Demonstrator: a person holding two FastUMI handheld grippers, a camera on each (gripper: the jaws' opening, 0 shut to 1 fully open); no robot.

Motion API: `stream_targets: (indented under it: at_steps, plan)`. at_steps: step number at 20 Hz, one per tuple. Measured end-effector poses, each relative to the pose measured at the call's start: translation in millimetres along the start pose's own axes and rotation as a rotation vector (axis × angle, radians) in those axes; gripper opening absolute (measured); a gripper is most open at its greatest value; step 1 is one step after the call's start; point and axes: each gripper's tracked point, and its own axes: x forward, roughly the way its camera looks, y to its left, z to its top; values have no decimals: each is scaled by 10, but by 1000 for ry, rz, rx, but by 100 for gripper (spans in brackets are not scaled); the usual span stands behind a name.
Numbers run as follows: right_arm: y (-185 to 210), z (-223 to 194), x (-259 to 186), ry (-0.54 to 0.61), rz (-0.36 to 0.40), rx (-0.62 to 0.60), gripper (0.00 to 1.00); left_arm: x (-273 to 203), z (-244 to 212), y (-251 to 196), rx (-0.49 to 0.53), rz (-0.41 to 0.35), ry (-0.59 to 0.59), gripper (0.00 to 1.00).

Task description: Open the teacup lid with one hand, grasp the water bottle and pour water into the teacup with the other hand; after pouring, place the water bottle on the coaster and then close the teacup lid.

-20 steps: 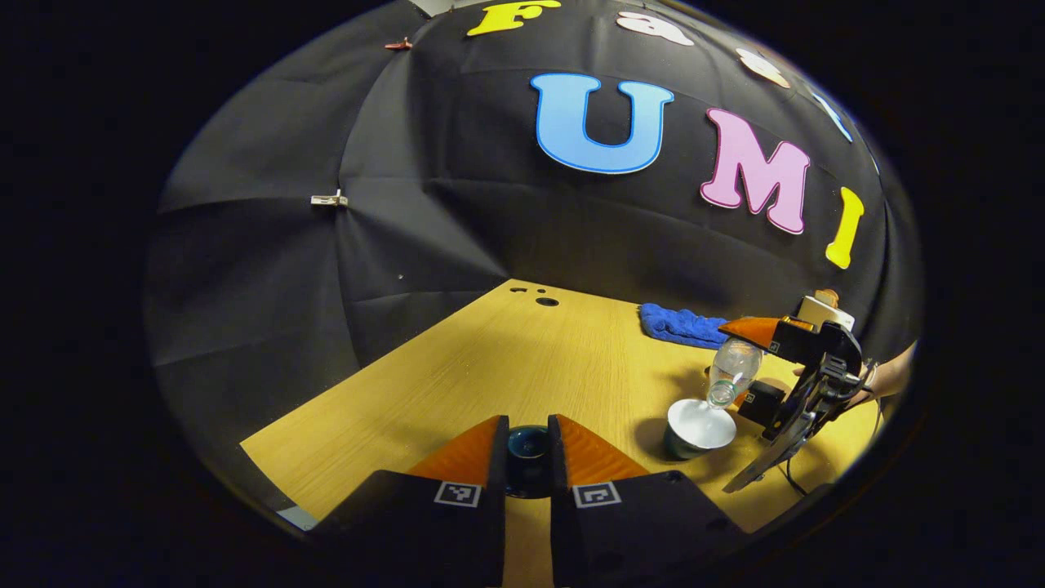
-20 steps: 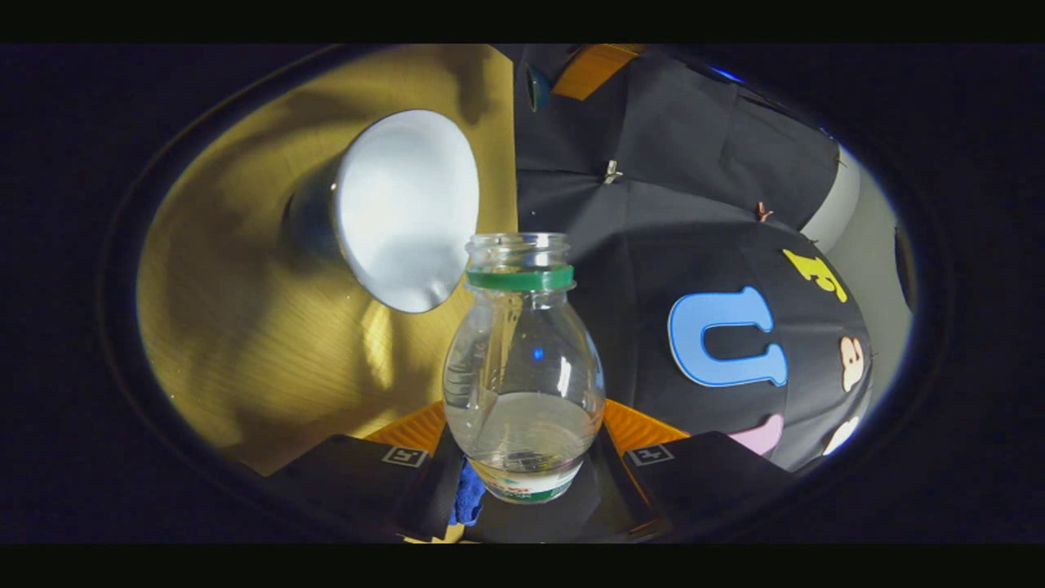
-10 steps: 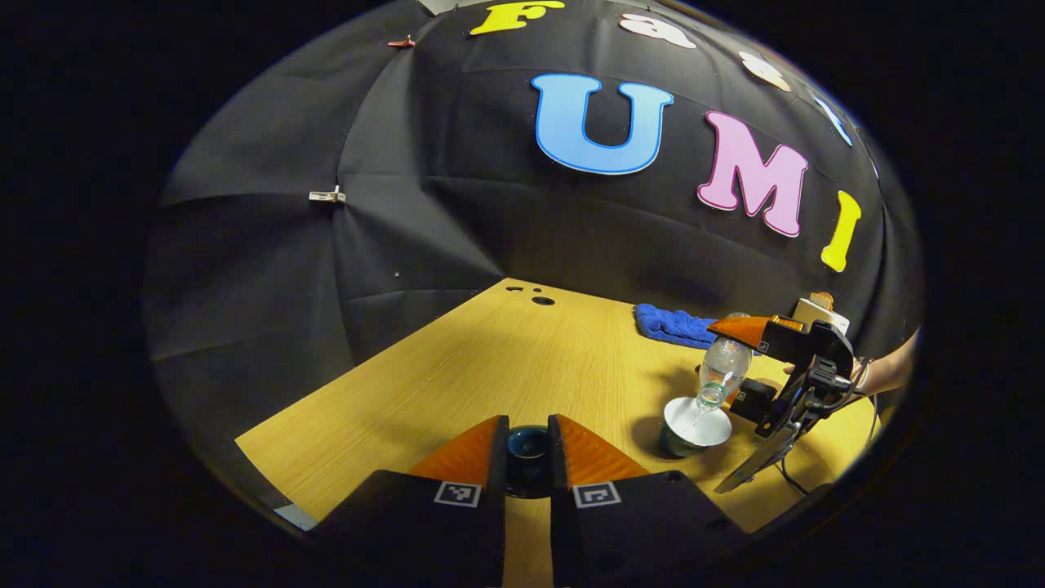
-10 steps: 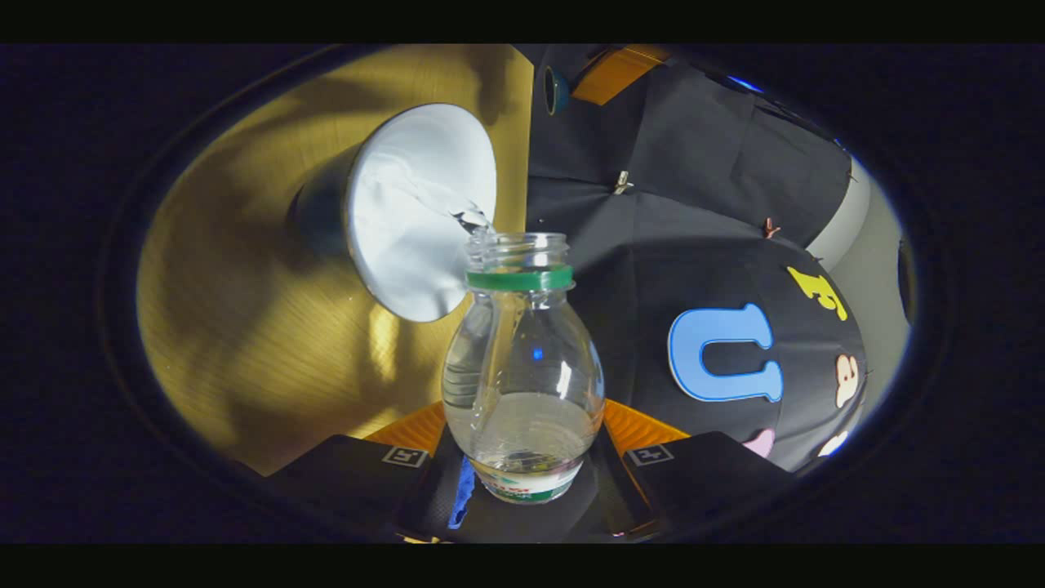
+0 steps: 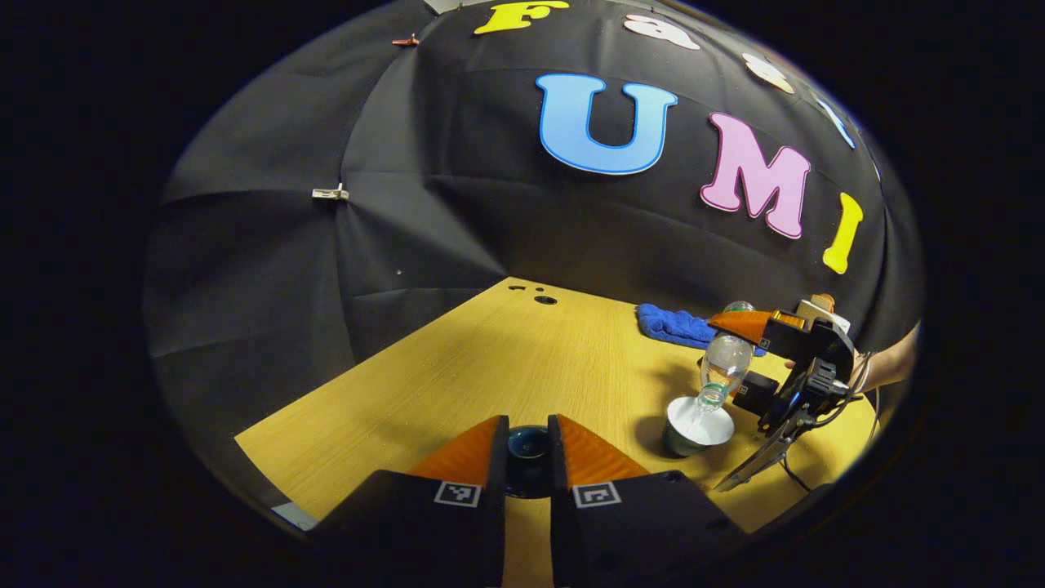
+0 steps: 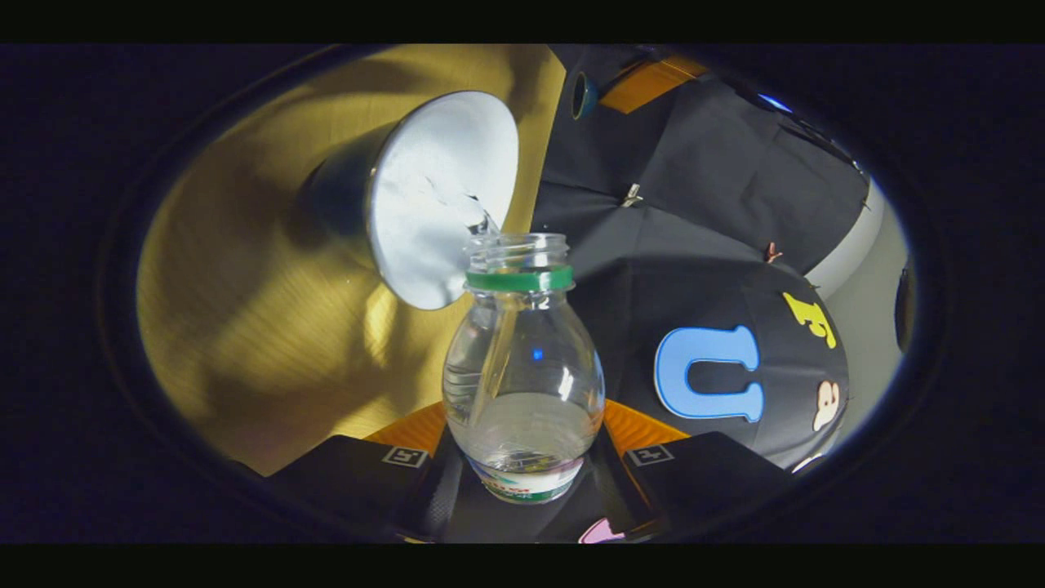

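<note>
A white-lined teacup (image 5: 695, 425) with a dark outer wall stands open on the right part of a light wooden table (image 5: 490, 367), and a thin stream of water runs into it from the mouth of a clear plastic water bottle (image 5: 722, 365) tipped steeply above it, neck downward. In the right gripper view the same teacup (image 6: 433, 196) appears sideways at upper left, its pale inside facing the camera, with the water bottle (image 6: 522, 367) in the centre: a green ring sits below its open mouth, water lies in its body, and the mouth is just at the cup's rim. The right gripper (image 6: 522, 449) has its two orange fingers pressed against either side of the bottle's lower body, holding it firmly. Seen from the left gripper view, that right gripper (image 5: 784, 367) is a black device with an orange finger beside the bottle, and a bare forearm (image 5: 890, 371) reaches in behind it from the right edge. The left gripper (image 5: 527, 445) is low at the near side of the table, well apart from the cup, its orange fingers closed to a narrow gap around the small dark blue teacup lid (image 5: 527, 445), gripping it on both sides. A blue cloth (image 5: 673, 325) lies crumpled at the far right of the table, beyond the cup and bottle, near the black booth wall (image 5: 408, 204).
</note>
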Motion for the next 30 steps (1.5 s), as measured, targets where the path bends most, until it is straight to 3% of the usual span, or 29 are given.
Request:
stream_targets:
  at_steps: [6, 7, 15, 16, 24, 26, 27, 30]
  plan:
    - [-4, -17, 12, -8, -6, -38, 73, -10, -8, 21, -3, 4, -1, 23]
    - [-11, -16, 13, -9, -7, -42, 73, -11, -7, 23, -4, 5, -2, 27]
    - [-137, -63, 18, -18, -17, -78, 73, 4, -9, 10, 15, -2, -7, 23]
    - [-152, -67, 23, -19, -22, -82, 73, 5, -7, 6, 14, -4, -7, 27]
    - [-268, -12, 26, -31, -42, -117, 72, 3, -11, 1, 15, -9, -7, 27]
    - [-263, -8, 18, -37, -40, -129, 72, 6, -16, 1, 15, -7, -8, 23]
    - [-278, -8, 11, -38, -42, -134, 72, 5, -15, 3, 19, -6, -8, 30]
    - [-303, -34, 33, -31, -39, -136, 72, 2, -8, 0, 45, -7, -11, 26]
